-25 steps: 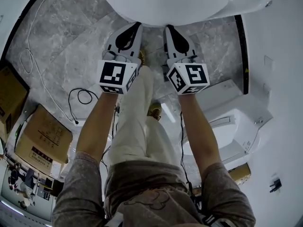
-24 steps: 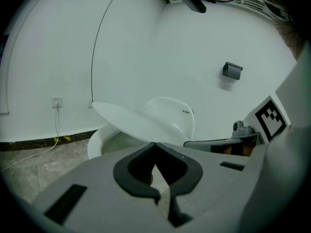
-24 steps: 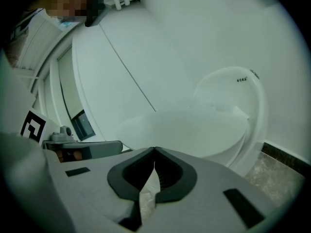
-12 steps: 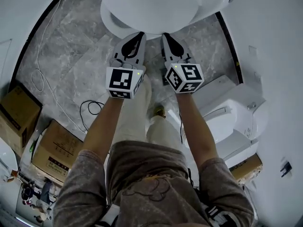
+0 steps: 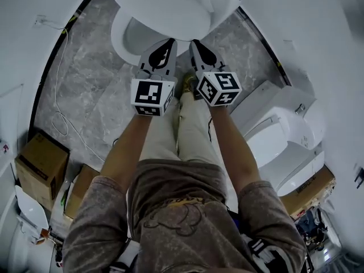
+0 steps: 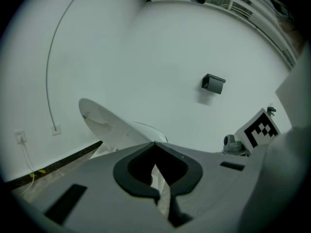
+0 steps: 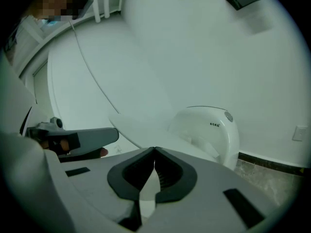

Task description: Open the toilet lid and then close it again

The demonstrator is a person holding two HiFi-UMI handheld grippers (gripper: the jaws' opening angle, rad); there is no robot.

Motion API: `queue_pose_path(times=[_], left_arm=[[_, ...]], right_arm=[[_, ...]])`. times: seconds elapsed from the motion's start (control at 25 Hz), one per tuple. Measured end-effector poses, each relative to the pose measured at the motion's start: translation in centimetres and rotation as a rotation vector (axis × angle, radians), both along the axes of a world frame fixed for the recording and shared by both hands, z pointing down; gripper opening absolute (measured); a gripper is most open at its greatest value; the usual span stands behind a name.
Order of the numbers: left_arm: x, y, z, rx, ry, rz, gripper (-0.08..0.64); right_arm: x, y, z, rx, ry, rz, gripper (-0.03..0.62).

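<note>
Left gripper (image 5: 169, 41) and right gripper (image 5: 195, 42) sit side by side, each with its jaws pressed together on nothing, tips right at the near edge of the toilet lid (image 5: 165, 4). That lid, smooth, white and oval, stands tilted partway up at the far end, with the seat (image 5: 126, 38) showing beneath it on the left. Grey marble floor (image 5: 91, 95) lies open on the left, a second toilet (image 5: 284, 135) crowds the right, and a cardboard box (image 5: 40, 166) sits near left. Both forearms (image 5: 128, 147) reach out, roughly parallel.
</note>
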State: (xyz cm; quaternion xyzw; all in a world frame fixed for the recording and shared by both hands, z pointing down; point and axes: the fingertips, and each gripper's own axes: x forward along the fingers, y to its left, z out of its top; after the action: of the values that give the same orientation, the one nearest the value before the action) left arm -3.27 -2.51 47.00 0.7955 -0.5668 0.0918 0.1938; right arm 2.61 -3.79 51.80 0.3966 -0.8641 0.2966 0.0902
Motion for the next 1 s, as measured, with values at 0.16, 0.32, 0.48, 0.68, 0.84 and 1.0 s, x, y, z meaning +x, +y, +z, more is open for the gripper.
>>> queue_pose_path(times=[0.16,0.32,0.48,0.68,0.84,1.0], left_arm=[[1.9,-2.9,-2.0,0.023,-0.026,0.054,0.009],[4.3,-6.3,-3.7,0.021,-0.038,0.102,0.009],[7.0,-10.4,-5.0,0.026,-0.043,0.158,0.009],[9.9,-14.6,-5.4,-0.007,-0.074,0.221,0.009],[11.7,-17.3,-5.4,-0.035,-0.086,0.262,0.009],[13.4,-19.7,-5.0,-0.048,-0.101,0.286,0.009]], right_arm=[[1.6,-2.4,-1.6,0.006,-0.006,0.029,0.028],[3.6,-5.1,-3.0,-0.016,-0.013,0.079,0.026],[5.8,-8.3,-4.0,-0.027,-0.017,0.125,0.026],[8.3,-11.8,-4.5,-0.053,-0.02,0.159,0.026],[9.6,-13.9,-4.5,-0.078,-0.012,0.174,0.028],[11.0,-15.9,-4.3,-0.094,-0.002,0.182,0.028]])
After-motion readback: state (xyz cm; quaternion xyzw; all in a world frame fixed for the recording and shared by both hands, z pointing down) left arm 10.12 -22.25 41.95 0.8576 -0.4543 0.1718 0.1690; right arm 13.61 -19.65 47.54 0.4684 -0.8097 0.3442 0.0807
